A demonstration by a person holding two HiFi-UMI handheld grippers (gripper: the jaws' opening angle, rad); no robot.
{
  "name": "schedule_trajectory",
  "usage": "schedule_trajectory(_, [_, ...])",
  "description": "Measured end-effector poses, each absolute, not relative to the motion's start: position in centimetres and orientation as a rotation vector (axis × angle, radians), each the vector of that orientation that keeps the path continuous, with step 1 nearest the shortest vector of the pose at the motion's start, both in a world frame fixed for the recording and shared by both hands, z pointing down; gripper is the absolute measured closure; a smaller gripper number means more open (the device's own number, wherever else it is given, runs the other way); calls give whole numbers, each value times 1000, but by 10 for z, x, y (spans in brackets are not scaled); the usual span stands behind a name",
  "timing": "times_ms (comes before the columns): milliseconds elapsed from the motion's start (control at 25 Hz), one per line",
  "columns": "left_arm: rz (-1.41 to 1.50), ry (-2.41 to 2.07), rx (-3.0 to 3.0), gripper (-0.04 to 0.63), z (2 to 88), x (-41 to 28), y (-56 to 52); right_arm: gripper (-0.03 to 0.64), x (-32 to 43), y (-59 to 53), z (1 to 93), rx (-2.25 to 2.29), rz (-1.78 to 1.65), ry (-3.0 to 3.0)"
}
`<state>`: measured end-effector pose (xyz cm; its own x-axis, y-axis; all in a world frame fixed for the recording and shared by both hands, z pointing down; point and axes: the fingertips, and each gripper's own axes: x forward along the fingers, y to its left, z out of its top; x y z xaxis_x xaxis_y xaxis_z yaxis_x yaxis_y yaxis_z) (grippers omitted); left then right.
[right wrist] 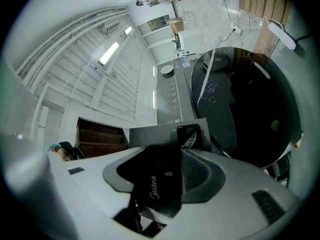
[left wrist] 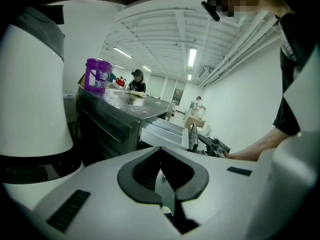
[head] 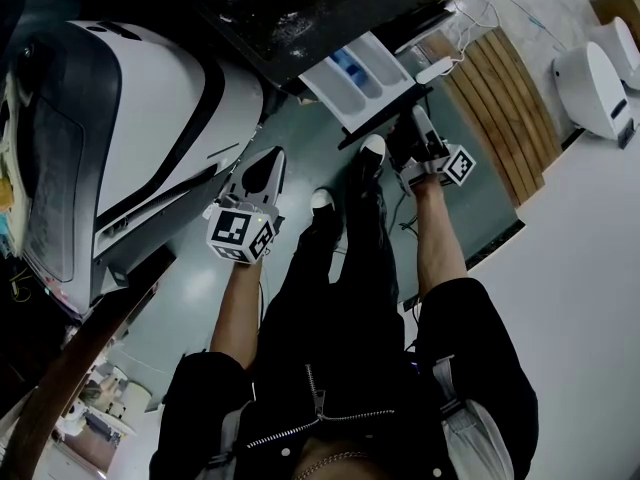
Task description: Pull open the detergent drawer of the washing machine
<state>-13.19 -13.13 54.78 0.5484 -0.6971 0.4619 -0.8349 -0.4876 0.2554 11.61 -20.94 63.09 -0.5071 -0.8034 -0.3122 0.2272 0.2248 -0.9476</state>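
Pinching the front panel of the drawer [head: 355, 73], right tool [head: 405, 130] sits at its outer end; drawer juts from washing machine [head: 290, 13]. Left tool [head: 264, 166] pressed together, empty, well apart.

Glossy black plastic gripped by the right tool [head: 415, 136]!
There it is: the detergent drawer [right wrist: 155, 184] front shines black between the tool's matt ribbed pads [right wrist: 200, 171], its tray [head: 352, 76] behind smooth pale plastic; wooden slats [head: 500, 118] right of the tool, smooth green floor [head: 300, 143] below.
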Motion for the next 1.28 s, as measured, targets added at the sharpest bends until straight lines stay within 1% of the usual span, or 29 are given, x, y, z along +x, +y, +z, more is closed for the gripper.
schedule_trajectory(200, [404, -1246, 2347, 577, 541, -130, -129, 426, 117, -206, 639, -610, -1458, 1593])
schedule_trajectory(400, [398, -1254, 2355, 577, 536, -132, -123, 422, 114, -199, 636, -701, -1474, 1670])
schedule_trajectory(520, [392, -1254, 2369, 577, 530, -131, -119, 441, 117, -193, 632, -828, -1467, 1760])
schedule_trajectory(600, [386, -1250, 2386, 577, 525, -128, -118, 471, 120, -189, 625, -944, -1444, 1848])
schedule_trajectory(640, [384, -1248, 2395, 577, 522, -127, -117, 469, 121, -187, 621, -1009, -1424, 1900])
schedule_trajectory(800, [380, -1237, 2425, 577, 513, -126, -112, 537, 116, -172, 602, -1206, -1337, 2108])
schedule_trajectory(1000, [375, -1228, 2469, 577, 495, -124, -106, 599, 95, -151, 572, -1264, -1259, 2325])
schedule_trajectory(1120, [354, -1221, 2505, 577, 482, -122, -104, 609, 88, -139, 557, -1347, -1162, 2448])
schedule_trajectory(1280, [331, -1226, 2543, 577, 466, -126, -100, 609, 70, -130, 531, -1553, -908, 2669])
